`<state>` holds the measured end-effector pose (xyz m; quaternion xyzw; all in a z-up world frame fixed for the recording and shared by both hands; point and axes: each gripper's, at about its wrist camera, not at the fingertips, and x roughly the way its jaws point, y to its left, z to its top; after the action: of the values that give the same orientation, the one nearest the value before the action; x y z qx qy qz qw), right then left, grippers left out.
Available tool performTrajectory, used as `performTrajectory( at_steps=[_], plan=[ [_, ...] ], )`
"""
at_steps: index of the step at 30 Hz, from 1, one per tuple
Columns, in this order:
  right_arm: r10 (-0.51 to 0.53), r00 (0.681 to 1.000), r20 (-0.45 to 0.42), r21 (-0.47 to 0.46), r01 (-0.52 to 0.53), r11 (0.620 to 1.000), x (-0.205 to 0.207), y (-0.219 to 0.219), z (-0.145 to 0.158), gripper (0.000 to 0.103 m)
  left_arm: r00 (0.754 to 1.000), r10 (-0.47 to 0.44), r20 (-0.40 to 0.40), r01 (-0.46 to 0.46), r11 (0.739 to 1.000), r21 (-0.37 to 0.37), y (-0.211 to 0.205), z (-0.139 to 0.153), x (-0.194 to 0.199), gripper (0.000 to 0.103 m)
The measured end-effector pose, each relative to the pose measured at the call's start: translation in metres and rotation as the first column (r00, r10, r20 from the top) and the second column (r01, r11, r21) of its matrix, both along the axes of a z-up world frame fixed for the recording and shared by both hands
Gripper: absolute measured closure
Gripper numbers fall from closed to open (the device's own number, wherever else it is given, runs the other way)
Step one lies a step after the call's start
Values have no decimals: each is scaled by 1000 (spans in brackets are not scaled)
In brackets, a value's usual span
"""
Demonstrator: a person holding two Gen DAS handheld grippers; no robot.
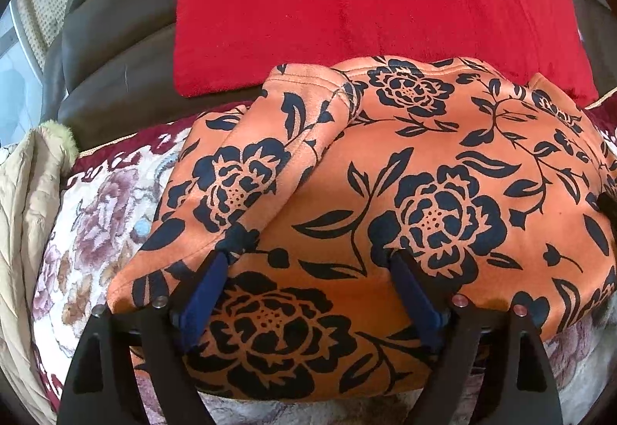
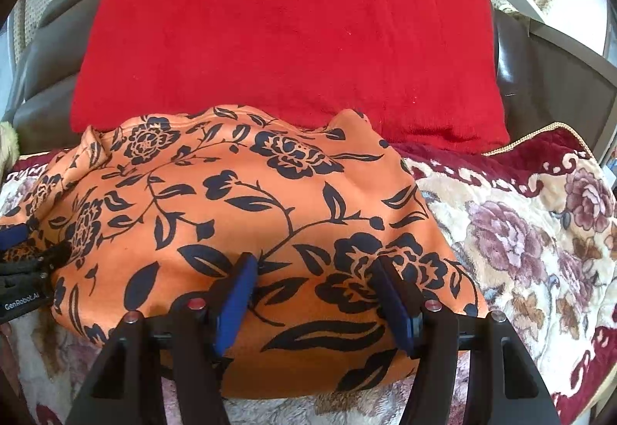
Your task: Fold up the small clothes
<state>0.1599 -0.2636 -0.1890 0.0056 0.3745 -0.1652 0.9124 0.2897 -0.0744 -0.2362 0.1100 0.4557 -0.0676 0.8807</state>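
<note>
Both tongs (image 1: 308, 251) (image 2: 314, 259) spread, tips resting on orange floral garment (image 1: 385, 162) (image 2: 231, 201).

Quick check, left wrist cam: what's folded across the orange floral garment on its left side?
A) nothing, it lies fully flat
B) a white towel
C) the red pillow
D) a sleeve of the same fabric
D: a sleeve in the same orange and black print lies diagonally over the left part of the orange floral garment, its cuff end up near the red pillow.
</note>
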Motion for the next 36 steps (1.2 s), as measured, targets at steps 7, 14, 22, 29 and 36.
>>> performTrajectory(
  at_steps=[7, 14, 22, 29, 36],
  plan=[
    [8, 1000, 1, -8, -8, 1000, 1, 0, 0, 37, 1000, -10, 2, 10, 1000, -10, 4, -1, 1, 15],
    [16, 1000, -1, -37, -16, 999, 3, 2, 1, 37, 1000, -20, 1, 20, 1000, -16, 4, -1, 1, 14],
    [24, 1000, -4, -70, -24, 997, 5, 6, 0, 37, 999, -33, 4, 33, 999, -27, 4, -1, 1, 14],
    [36, 999, 0, -18, -36, 999, 6, -1, 0, 37, 1000, -6, -23, 3, 989, -149, 24, 12, -5, 14],
    [104, 989, 105, 302, -131, 944, -11, -31, 16, 36, 995, 97, -29, -101, 954, -281, 66, 38, -38, 14]
  ],
)
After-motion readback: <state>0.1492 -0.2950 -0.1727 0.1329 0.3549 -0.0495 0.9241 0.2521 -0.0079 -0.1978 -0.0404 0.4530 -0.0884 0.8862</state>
